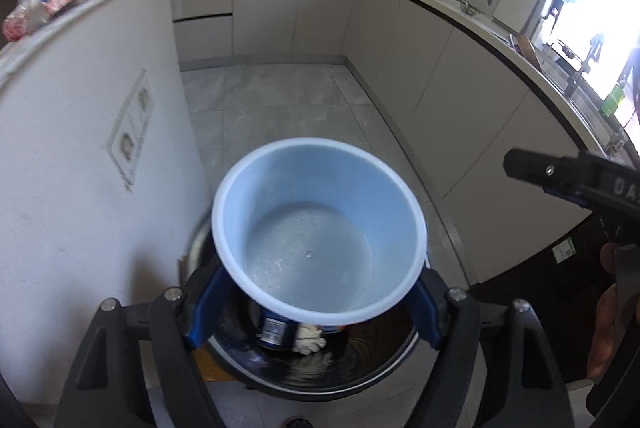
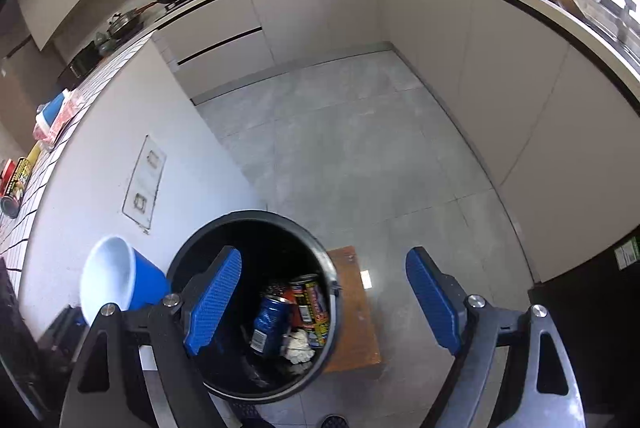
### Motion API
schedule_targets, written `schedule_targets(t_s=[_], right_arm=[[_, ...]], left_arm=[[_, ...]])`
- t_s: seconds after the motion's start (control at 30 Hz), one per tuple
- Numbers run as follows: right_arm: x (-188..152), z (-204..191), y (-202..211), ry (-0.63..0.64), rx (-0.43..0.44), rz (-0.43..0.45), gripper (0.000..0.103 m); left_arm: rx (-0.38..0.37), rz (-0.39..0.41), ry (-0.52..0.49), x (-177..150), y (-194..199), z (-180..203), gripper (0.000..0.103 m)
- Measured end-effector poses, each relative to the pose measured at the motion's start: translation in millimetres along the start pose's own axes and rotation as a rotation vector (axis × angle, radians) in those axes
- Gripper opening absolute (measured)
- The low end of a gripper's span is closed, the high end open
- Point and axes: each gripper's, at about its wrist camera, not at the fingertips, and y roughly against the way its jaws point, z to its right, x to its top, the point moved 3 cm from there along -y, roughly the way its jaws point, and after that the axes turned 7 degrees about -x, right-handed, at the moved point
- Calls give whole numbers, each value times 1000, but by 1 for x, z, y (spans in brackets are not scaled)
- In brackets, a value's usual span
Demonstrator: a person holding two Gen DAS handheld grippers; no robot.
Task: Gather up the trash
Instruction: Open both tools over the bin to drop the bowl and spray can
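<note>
My left gripper is shut on a blue cup with a white empty inside, held tilted just above the black trash bin. In the right wrist view the cup sits left of the bin. The bin holds a blue can, a red and yellow can and crumpled white paper. The blue can and paper also show under the cup in the left wrist view. My right gripper is open and empty above the bin; it appears in the left wrist view at the right.
The bin stands by a white counter wall with sockets. A brown wooden board lies under the bin on the grey tile floor. Beige cabinets run along the back and right. Cans and packets lie on the tiled counter at left.
</note>
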Motion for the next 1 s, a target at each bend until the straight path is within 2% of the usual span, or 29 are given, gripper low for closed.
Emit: schedule_targets(t_s=[0.03,0.07,0.2,0.37,0.5,0.77,1.0], right_arm=[[0,5,1,-4,-5,1,86],[0,9,2,-10,-10,0,86],[1,20,10,-29,-19,5,86],[5,17,20,-32,-9,16,86],[10,1,29,-23,7,34,86],[26,-45,49,28,39,69,86],[40,-90,65,77,68,93,86]], left_arm=[[-2,-29,3,-1,-7,3,91],[9,-47,3,-3,-10,5,92],[31,-29,-16,-2,6,9,93],[64,13,-31,15,31,7,93],[93,64,-40,28,56,-1,93],[143,132,2,42,92,-37,93],[183,199,50,50,133,-81,93]])
